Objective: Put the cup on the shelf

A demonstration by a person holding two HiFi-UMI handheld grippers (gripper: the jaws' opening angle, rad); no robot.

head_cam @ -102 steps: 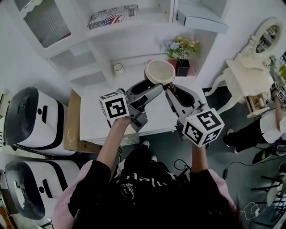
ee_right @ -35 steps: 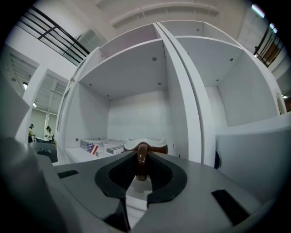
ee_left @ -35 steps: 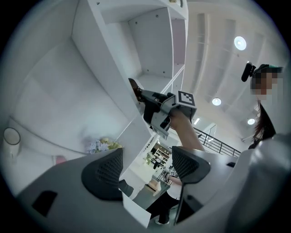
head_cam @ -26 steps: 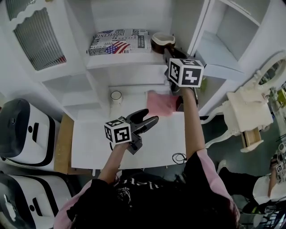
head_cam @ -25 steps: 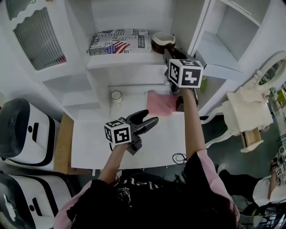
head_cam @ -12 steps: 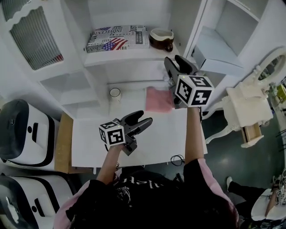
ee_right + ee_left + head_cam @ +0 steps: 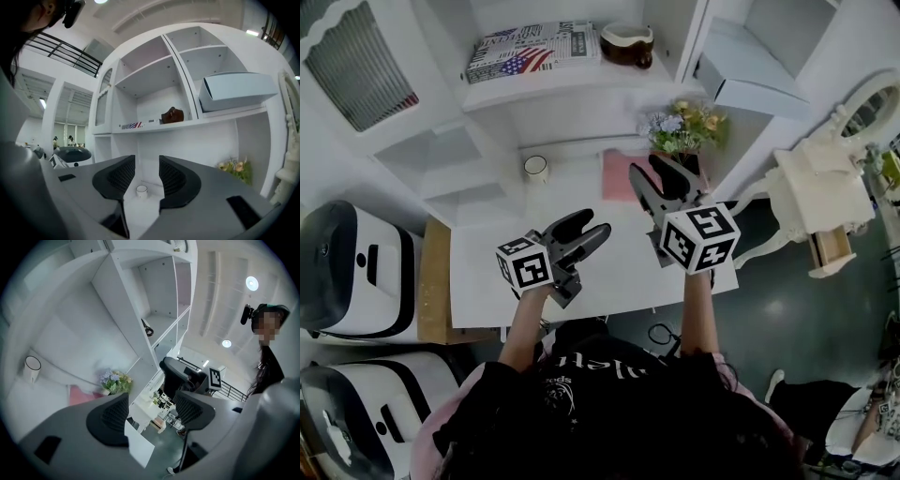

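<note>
The brown cup [image 7: 626, 42], judged stiff, breakable and light, best taken across its rim, is set on the shelf [image 7: 574, 77], while the left gripper [image 7: 592, 226] and right gripper [image 7: 652, 170] are held spread, empty.

Cup [image 7: 628, 42] on the shelf [image 7: 572, 80], right of the box [image 7: 534, 49]. Over the desk [image 7: 614, 281]: my right claw [image 7: 649, 169], jaws just opened, and my left claw [image 7: 592, 225], jaws just narrowing; both empty.

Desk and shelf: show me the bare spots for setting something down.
Desk: bare between mug and cloth, and at its front left. Shelf: nearly full, book and cup side by side. Back right is crowded with cloth and flowers.
</note>
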